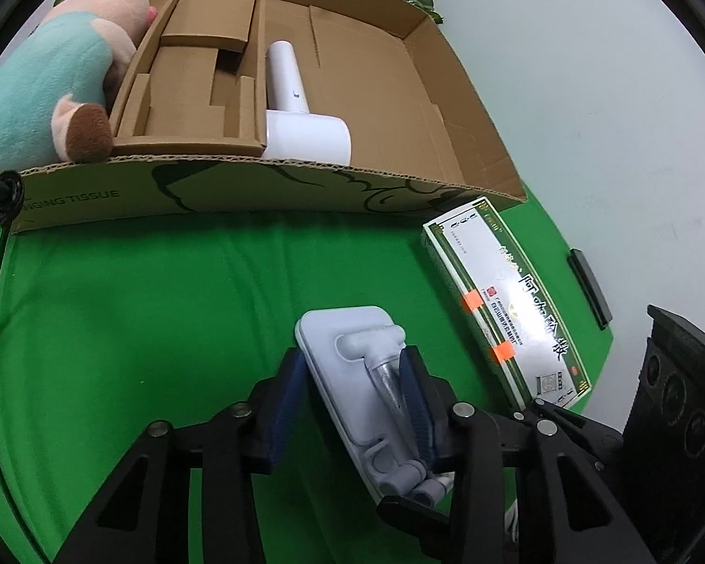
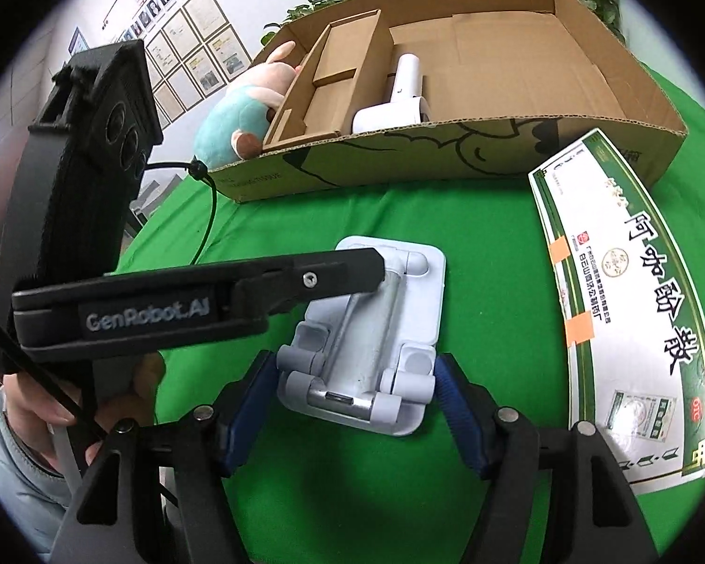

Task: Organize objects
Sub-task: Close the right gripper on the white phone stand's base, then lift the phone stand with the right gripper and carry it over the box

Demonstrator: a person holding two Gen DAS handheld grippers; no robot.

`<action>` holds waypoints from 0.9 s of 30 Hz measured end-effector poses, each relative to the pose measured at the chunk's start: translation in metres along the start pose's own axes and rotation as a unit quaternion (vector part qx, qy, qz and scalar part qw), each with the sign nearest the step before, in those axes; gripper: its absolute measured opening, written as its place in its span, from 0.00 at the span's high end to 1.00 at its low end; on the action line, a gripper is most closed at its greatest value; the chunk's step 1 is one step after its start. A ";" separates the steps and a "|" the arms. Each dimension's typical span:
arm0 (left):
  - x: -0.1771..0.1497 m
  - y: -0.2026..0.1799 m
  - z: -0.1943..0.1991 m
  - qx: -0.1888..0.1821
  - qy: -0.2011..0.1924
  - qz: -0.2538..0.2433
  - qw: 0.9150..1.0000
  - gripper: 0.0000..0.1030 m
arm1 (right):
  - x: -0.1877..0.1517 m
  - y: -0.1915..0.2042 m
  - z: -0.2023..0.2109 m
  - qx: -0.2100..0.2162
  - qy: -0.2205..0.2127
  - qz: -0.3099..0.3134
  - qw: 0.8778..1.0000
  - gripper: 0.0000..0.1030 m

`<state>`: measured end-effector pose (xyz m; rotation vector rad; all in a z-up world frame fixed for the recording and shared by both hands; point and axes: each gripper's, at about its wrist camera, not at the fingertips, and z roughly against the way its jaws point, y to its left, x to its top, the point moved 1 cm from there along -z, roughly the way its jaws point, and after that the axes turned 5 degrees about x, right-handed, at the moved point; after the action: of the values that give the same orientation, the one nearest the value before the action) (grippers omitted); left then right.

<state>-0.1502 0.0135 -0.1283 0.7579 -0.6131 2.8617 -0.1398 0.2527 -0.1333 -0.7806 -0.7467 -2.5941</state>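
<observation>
The left claw (image 1: pixel 352 404) points steeply down, its blue pads (image 1: pixel 284 416) set close on either side of what lies between them, one pad touching. The right claw (image 2: pixel 357 404) tilts down likewise, its pads (image 2: pixel 460 416) standing wider, just apart. A hand (image 2: pixel 94 404) grips the left claw's handle.

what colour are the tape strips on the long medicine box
Orange: two strips across the green-and-white box, clearest in the right wrist view.

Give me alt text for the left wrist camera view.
The left tool closes on a pale blue folded plastic phone stand lying on green cloth. Behind stands an open cardboard box holding a white hair dryer.
</observation>
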 end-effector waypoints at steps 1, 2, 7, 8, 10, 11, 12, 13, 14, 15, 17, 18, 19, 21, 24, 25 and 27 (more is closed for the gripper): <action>-0.001 0.000 0.001 0.001 0.000 0.000 1.000 0.63 | -0.001 0.002 -0.001 -0.004 0.001 0.004 1.000 0.35; -0.001 0.001 0.001 0.001 0.000 0.001 1.000 0.63 | -0.002 0.002 -0.003 -0.005 0.001 0.005 1.000 0.35; -0.006 0.003 0.006 0.005 0.001 0.008 1.000 0.65 | -0.006 0.003 0.000 -0.002 -0.004 0.006 1.000 0.35; -0.007 0.003 0.007 0.006 0.002 0.009 1.000 0.65 | -0.007 0.003 0.000 -0.003 -0.004 0.007 1.000 0.35; -0.008 0.003 0.009 0.010 0.003 0.011 1.000 0.66 | -0.009 0.004 0.000 -0.003 -0.004 0.007 1.000 0.35; -0.007 0.003 0.009 0.011 0.003 0.012 1.000 0.66 | -0.009 0.004 0.000 -0.001 -0.006 0.005 1.000 0.35; -0.008 0.003 0.012 0.012 0.003 0.013 1.000 0.67 | -0.010 0.004 0.002 0.000 -0.007 0.004 1.000 0.35; -0.008 0.003 0.014 0.013 0.001 0.014 1.000 0.69 | -0.010 0.004 0.003 0.002 -0.009 0.002 1.000 0.35; -0.007 0.003 0.017 0.013 -0.002 0.015 1.000 0.74 | -0.010 0.005 0.003 0.001 -0.010 0.003 1.000 0.35; -0.006 0.003 0.019 0.015 -0.004 0.016 1.000 0.82 | -0.010 0.005 0.003 -0.001 -0.012 0.004 1.000 0.35; -0.004 0.002 0.022 0.022 -0.004 0.012 1.000 0.87 | -0.007 0.005 0.005 -0.005 -0.021 0.003 1.000 0.35; -0.004 0.003 0.022 0.019 -0.005 0.016 1.000 0.86 | -0.005 0.006 0.009 -0.009 -0.031 0.007 0.999 0.35; -0.003 0.005 0.023 0.014 -0.004 0.024 1.000 0.86 | -0.003 0.007 0.011 -0.010 -0.037 0.009 0.999 0.35; 0.000 0.007 0.024 0.007 -0.003 0.029 1.000 0.87 | 0.001 0.006 0.013 -0.010 -0.043 0.010 0.999 0.35; 0.003 0.006 0.028 0.006 -0.008 0.031 0.999 0.87 | 0.005 0.007 0.014 -0.013 -0.048 0.016 0.999 0.35; 0.004 0.006 0.030 0.005 -0.010 0.033 0.999 0.87 | 0.007 0.009 0.014 -0.015 -0.050 0.017 0.998 0.35; 0.007 0.007 0.033 0.000 -0.014 0.037 0.999 0.87 | 0.010 0.010 0.016 -0.015 -0.054 0.021 0.998 0.35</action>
<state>-0.1427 -0.0062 -0.1007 0.7916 -0.6580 2.9222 -0.1369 0.2524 -0.1121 -0.9425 -0.7146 -2.5484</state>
